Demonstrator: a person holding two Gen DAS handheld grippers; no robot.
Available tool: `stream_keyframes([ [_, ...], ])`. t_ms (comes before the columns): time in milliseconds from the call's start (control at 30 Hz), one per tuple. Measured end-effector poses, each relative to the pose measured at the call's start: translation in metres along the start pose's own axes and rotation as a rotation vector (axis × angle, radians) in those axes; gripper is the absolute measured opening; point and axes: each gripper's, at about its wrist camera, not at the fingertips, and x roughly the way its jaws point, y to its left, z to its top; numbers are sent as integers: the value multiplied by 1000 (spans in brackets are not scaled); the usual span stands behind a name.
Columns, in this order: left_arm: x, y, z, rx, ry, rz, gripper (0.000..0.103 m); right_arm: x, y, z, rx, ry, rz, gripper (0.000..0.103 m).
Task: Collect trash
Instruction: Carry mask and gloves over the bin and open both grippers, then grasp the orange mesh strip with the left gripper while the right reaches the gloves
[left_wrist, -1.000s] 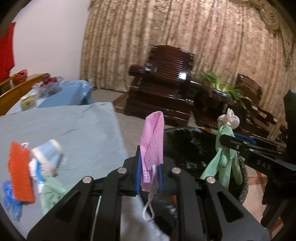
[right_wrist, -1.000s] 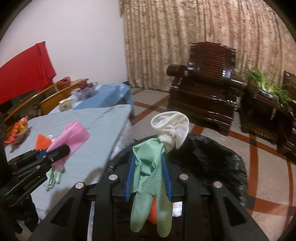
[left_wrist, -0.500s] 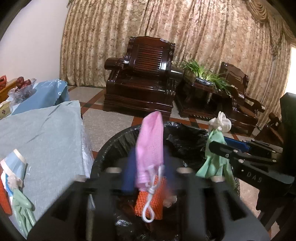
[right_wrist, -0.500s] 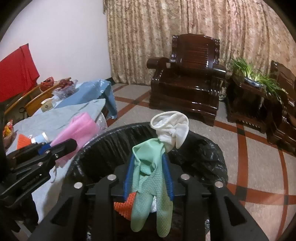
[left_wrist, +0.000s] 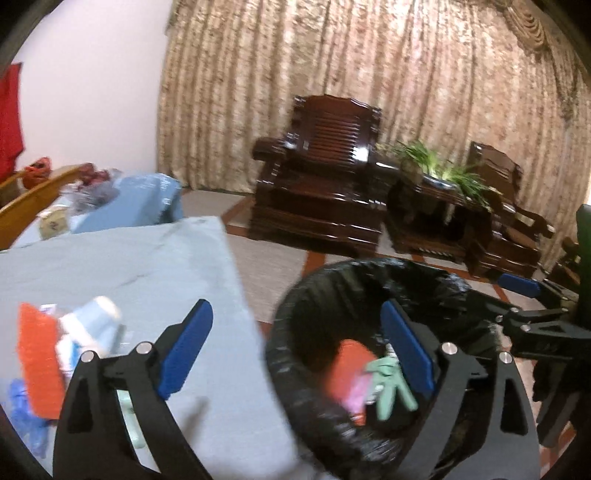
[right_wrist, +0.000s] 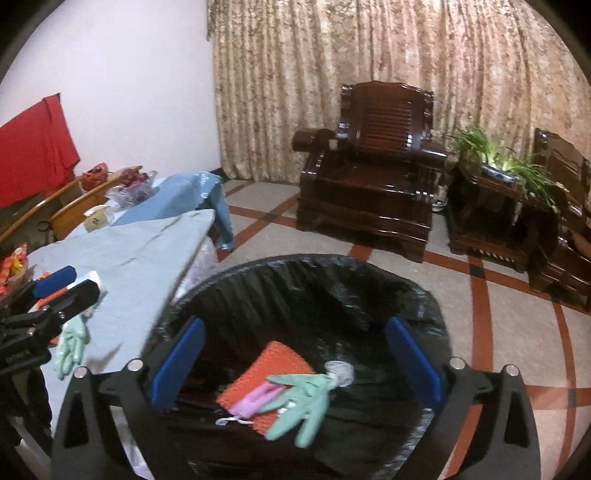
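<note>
Left wrist view: left gripper (left_wrist: 295, 343) has its jaws spread and opening wider, nothing between the pads. It straddles the gap between the table edge and the black-lined trash bin (left_wrist: 280, 354); the left pad hangs over the grey-blue tablecloth (left_wrist: 122, 266), the right pad over the bin mouth. Remaining trash lies on the cloth to the lower left of this gripper: an orange scrubbing pad (left_wrist: 38, 362), a blue-and-white paper cup (left_wrist: 92, 328) on its side, a blue crumpled item (left_wrist: 22, 410) at the picture's edge. The picture is blurred. The pile sits on the left gripper's side, well apart from the right gripper (left_wrist: 532, 299), so the left hand is judged the nearer for the next pick. One second ago these jaws pinched a pink mesh pouch upright; that pouch now lies in the bin.

Right wrist view: right gripper (right_wrist: 295, 363) is also spread, still opening, empty, hanging over the bin. Below it in the bin: an orange pad (right_wrist: 269, 365), the pink pouch (right_wrist: 258, 400), a green rubber glove (right_wrist: 303, 402) with its white bundle (right_wrist: 340, 373). A second green glove (right_wrist: 72, 345) lies on the cloth to the left, long axis running toward the camera. A second ago the first glove hung clamped in these jaws.
</note>
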Motion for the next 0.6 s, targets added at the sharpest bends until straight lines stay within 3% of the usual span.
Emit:
stream_keyframes([
  [600, -95, 135, -32, -170, -20, 325, 91, 31, 155, 5, -142, -17, 240, 97],
])
